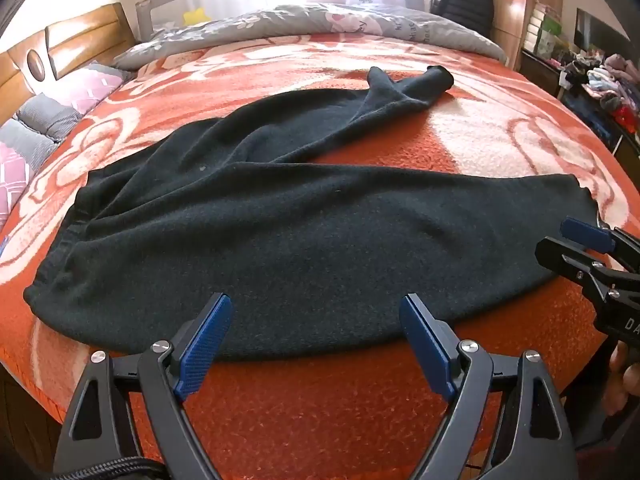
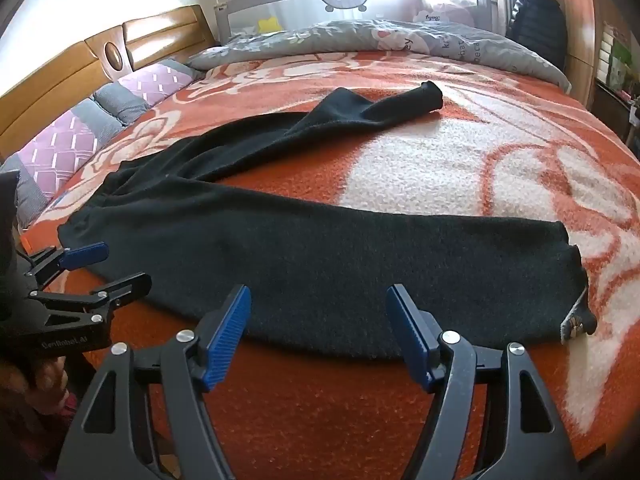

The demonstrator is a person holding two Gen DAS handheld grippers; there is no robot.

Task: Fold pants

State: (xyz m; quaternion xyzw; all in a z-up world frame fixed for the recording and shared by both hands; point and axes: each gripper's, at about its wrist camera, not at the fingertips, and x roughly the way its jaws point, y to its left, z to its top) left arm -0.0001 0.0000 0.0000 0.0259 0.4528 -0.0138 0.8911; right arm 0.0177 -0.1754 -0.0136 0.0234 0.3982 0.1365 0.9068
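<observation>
Two claws hang over the near edge of the bed, both tipped downward and both empty: the left claw (image 1: 316, 340) stands with its blue pads spread wide, and the right claw (image 2: 320, 332) is spread almost as far, with nothing between the pads of either. Each hovers just short of the near hem of the pants (image 1: 304, 248), not touching the cloth as far as the views show. The pants, dark and knitted, lie spread on the orange flowered blanket (image 1: 360, 412), waistband toward the left by the pillows (image 2: 68, 148), the near leg running flat across to its cuff at the right, where a small tag (image 2: 574, 320) pokes out. The far leg (image 2: 384, 108) splays away toward the grey quilt (image 2: 400, 38), rumpled and twisted near its cuff, well apart from the near leg. By my reading, folding has not begun; this is the approach to a first grasp. The next move likely calls for pinching one leg at two places, perhaps near the waist and near the cuff, and laying it over the other so the legs lie stacked. The crumpled far leg will want smoothing, or the fold will trap wrinkles.
</observation>
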